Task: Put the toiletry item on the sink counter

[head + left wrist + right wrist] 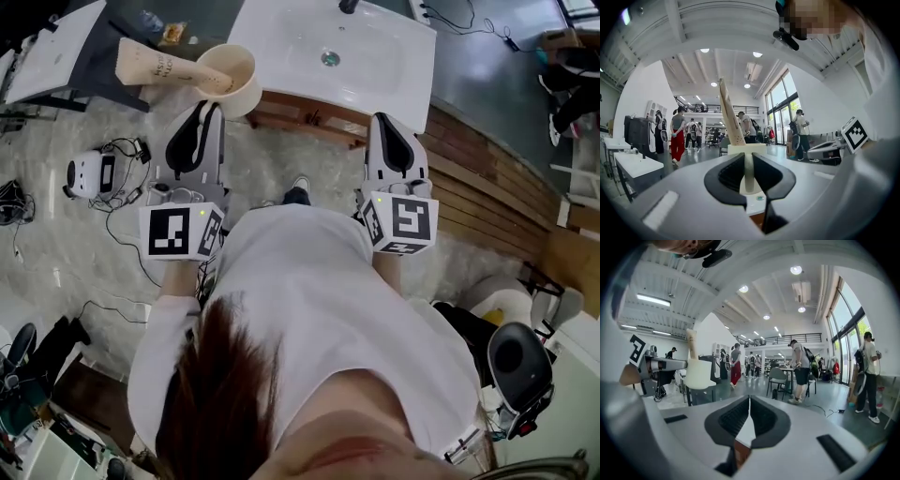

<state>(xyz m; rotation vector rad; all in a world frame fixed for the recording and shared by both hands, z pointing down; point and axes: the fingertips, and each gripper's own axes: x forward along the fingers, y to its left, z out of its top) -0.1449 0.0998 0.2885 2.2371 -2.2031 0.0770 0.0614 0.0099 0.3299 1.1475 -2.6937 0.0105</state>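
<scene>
My left gripper (212, 106) is shut on the wall of a cream cup (231, 79). A beige toiletry tube (161, 64) leans out of the cup to the left. In the left gripper view the cup's wall (748, 174) is pinched between the jaws and the tube (730, 112) rises above it. The white sink counter (394, 66) lies just ahead, and the cup hangs at its left front corner. My right gripper (386, 120) is shut and holds nothing, just short of the counter's front edge. The right gripper view shows its closed jaws (749, 401) and the cup (699, 373) off to the left.
The basin has a drain (330, 58) and a faucet (349, 6) at the back. A wooden cabinet (309, 117) carries the counter. A grey table (47, 52) stands at the left, with a small white device (91, 175) and cables on the floor. Several people stand far off.
</scene>
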